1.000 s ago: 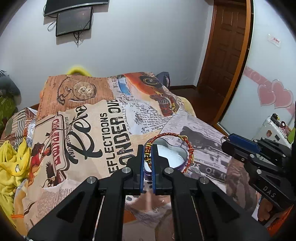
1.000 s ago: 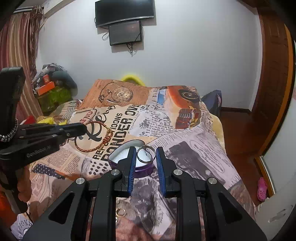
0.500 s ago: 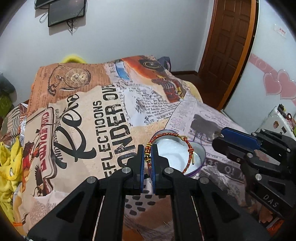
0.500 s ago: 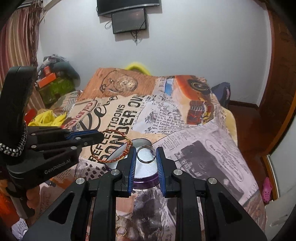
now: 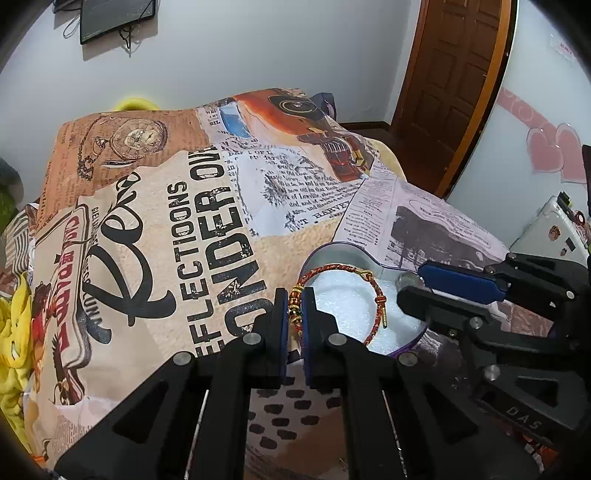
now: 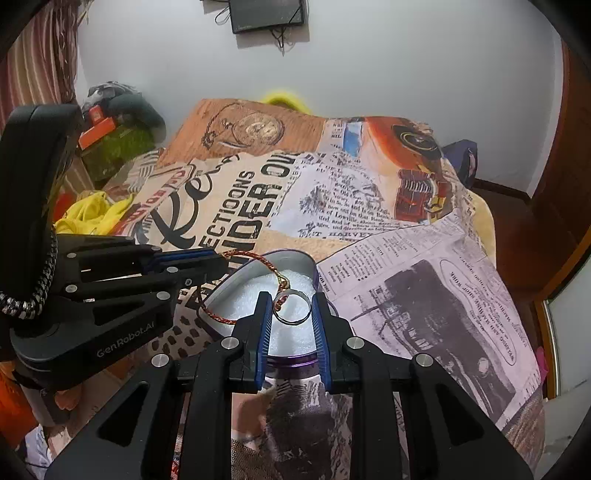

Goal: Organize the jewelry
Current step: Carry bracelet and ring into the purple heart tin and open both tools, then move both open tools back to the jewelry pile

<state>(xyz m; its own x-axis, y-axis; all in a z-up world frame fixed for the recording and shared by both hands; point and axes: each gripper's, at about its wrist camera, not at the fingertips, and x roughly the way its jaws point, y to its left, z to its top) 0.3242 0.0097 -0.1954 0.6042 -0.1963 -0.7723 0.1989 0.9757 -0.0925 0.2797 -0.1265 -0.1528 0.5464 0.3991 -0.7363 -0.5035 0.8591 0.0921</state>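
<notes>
Moved since earlier: both tools have come down and forward over the heart-shaped tin; a second ago the tin lay beyond the fingertips, and it sits right under them in both wrist views.
Left tool (image 5: 294, 312): fingers together, clamped on the beaded section of the red-and-gold bracelet (image 5: 375, 295); the loop sticks out toward 2 o'clock from the fingertips, over the tin's opening.
Right tool (image 6: 290, 308): fingers nearly together, clamped on the silver ring (image 6: 291, 306), which stands upright between the blue pads (image 6: 264, 332), held at its two sides.
Tin (image 6: 291, 256): heart-shaped, purple outside, metal wall inside, resting on the bed; its floor is lined with white foam (image 5: 343, 301).
Tin contents: whether the bracelet's far arc touches the foam or hangs just above it cannot be told; the ring is held over the foam near the tin's front edge.
Bracelet to ring: in the right wrist view the bracelet's gold clasp end lies at 10 o'clock of the ring, just beside it.
Tools to each other: the right tool enters the left wrist view at 3 o'clock, its tip at the tin's rim.
Bed (image 5: 207, 206): covered with a newspaper-collage blanket running toward 12 o'clock.
Far end: grey wall with a dark screen (image 6: 267, 14) mounted on it, and a brown door (image 5: 454, 81) at 1 o'clock in the left wrist view.
</notes>
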